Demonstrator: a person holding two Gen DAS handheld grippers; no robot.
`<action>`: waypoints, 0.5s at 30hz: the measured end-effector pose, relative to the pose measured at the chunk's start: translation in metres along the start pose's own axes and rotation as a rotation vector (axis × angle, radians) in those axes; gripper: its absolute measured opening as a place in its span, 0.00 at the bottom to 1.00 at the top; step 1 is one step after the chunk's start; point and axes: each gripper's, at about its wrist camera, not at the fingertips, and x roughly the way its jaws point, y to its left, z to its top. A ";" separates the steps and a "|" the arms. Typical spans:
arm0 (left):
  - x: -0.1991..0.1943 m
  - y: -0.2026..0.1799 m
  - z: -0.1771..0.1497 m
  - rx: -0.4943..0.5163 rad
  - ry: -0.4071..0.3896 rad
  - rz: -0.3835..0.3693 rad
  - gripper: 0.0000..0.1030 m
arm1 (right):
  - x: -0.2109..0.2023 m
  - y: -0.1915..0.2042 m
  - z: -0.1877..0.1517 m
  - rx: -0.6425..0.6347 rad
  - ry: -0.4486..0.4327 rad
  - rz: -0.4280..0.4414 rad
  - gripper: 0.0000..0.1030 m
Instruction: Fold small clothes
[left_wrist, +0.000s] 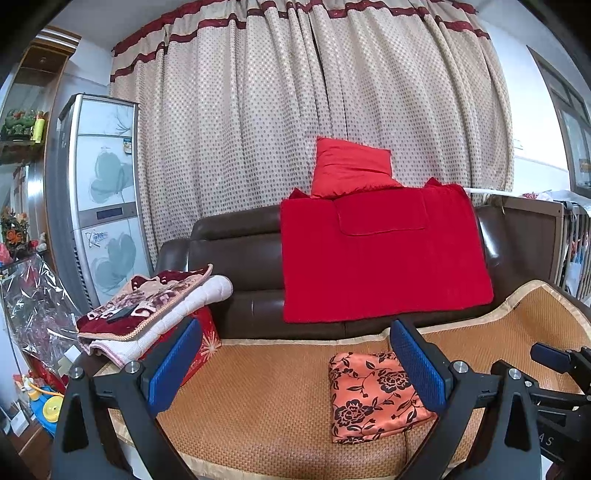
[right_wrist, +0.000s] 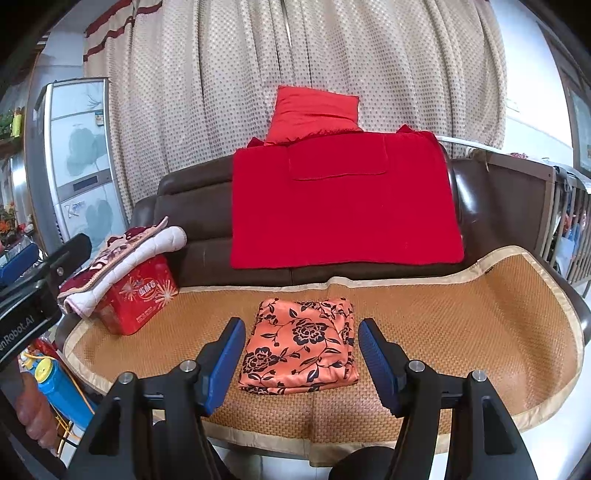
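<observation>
Folded orange floral garment (right_wrist: 301, 345) lies flat on the woven mat (right_wrist: 461, 325) covering the sofa seat, squared into a neat packet. It sits just ahead of the right claw (right_wrist: 301, 363), between the lines of its two blue pads (right_wrist: 373, 360) but beyond their tips and untouched. The right claw is released, jaws apart with nothing in them. The left claw (left_wrist: 295, 369) is likewise released and empty; the garment lies ahead of it, partly behind its right-hand pad (left_wrist: 419, 365), while a stack of folded blankets (left_wrist: 147, 310) on a red box (right_wrist: 138, 295) sits off beyond its left-hand pad. By the look of it, folding of this piece is done (edges aligned, no loose flap showing). Next would likely be either pressing it flat or lifting it aside, which calls for sliding one pad under the stacked layers without splaying them.
</observation>
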 end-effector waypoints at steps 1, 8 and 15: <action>0.001 0.000 0.000 0.002 0.003 0.000 0.98 | 0.001 0.000 0.000 0.000 0.002 0.000 0.66; 0.006 -0.001 -0.004 0.009 0.015 -0.001 0.98 | 0.004 0.001 -0.002 0.007 0.009 -0.005 0.66; 0.010 -0.001 -0.005 0.007 0.024 -0.002 0.98 | 0.008 0.001 -0.003 0.012 0.016 -0.006 0.66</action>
